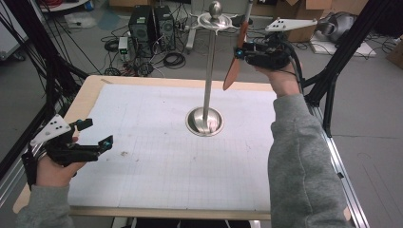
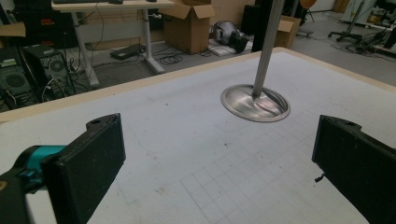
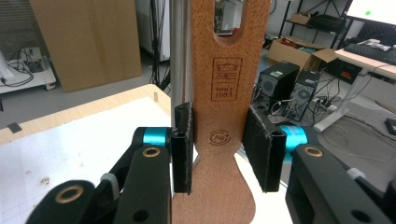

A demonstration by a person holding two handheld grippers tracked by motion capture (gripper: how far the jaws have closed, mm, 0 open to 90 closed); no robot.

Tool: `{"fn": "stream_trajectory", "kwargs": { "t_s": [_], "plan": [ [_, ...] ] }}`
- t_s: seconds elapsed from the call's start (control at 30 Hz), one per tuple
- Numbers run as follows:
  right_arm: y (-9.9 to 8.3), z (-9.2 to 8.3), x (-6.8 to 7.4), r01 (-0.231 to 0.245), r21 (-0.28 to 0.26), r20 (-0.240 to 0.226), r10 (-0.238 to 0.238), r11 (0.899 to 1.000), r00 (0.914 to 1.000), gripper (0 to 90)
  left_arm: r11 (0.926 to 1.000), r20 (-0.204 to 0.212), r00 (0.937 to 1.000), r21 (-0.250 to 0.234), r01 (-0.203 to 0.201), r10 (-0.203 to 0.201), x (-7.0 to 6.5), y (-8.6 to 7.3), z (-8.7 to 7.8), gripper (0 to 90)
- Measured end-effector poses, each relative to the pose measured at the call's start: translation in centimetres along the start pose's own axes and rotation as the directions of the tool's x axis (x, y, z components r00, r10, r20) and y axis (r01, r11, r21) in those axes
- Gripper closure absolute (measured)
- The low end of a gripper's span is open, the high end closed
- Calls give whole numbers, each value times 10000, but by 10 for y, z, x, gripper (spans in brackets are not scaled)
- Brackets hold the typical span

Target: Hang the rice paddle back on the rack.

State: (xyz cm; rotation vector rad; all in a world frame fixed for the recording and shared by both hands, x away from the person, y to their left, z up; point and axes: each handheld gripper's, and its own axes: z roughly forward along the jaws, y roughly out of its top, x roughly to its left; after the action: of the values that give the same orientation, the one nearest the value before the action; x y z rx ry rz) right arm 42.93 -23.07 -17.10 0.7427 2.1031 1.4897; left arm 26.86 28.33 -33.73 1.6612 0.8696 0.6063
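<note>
Right gripper (image 3: pixel 219 154) clenched on the wooden spatula (image 3: pixel 224 93): keep it upright, probably easing its slot onto the stand's hook (image 1: pixel 216 21).

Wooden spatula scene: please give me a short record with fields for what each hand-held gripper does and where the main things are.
held thing: wooden spatula, slotted end up, near the top of the stand
right hand-held gripper: shut on the spatula's handle, raised beside the pole
left hand-held gripper: open, nothing between its jaws, low over the mat
metal stand: upright pole on a round base, ball and hooks at the top
stand position: middle of the white grid mat
table: wooden rim around the mat
</note>
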Motion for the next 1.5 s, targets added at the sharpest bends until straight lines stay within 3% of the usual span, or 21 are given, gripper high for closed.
{"fn": "stream_trajectory", "kwargs": {
  "t_s": [1.5],
  "plan": [
    [0, 16, 5, 142, -189, 48, -141, 9997, 9999, 647, 10000, 40, 10000, 57, 12, -12, -2, -1, 2, 30]
  ]
}}
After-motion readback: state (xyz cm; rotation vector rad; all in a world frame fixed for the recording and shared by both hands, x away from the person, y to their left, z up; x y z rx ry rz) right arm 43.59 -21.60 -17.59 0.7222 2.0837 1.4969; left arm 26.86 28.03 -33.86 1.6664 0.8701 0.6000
